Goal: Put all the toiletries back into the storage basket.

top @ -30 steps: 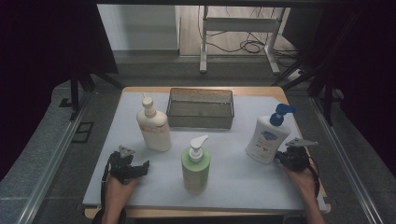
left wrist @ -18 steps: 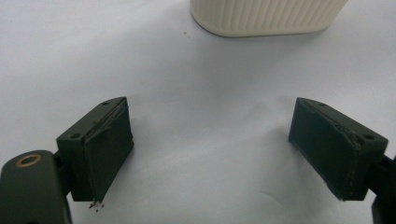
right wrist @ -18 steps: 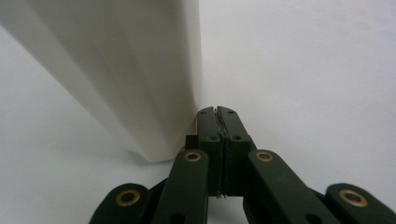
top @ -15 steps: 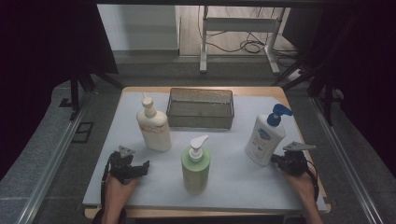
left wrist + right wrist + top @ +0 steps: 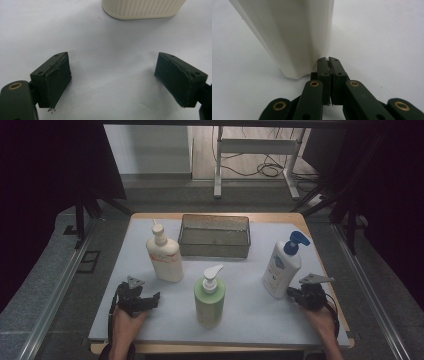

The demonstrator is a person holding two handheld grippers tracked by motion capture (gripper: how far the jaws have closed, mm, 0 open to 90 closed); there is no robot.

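Observation:
Three pump bottles stand on the white mat (image 5: pixel 250 315). A cream bottle (image 5: pixel 164 255) (image 5: pixel 142 8) is at the left, a green one (image 5: pixel 210 297) in front at the middle, and a white one with a blue pump (image 5: pixel 282 265) (image 5: pixel 287 35) at the right. My left gripper (image 5: pixel 150 299) (image 5: pixel 113 80) lies low on the mat a short way in front of the cream bottle, open, with nothing between its jaws. My right gripper (image 5: pixel 291 293) (image 5: pixel 328 60) is shut and empty, its tips right at the base of the white bottle.
A dark wire basket (image 5: pixel 215 236) sits at the back middle of the mat. The table's wooden edge (image 5: pixel 220 347) runs along the front. Beyond the far edge are a grey floor, cables and a metal stand (image 5: pixel 255 150). Dark curtains flank both sides.
My right gripper has slid a little toward the camera and left, ending at the foot of the white bottle. The left gripper and the bottles have kept still.

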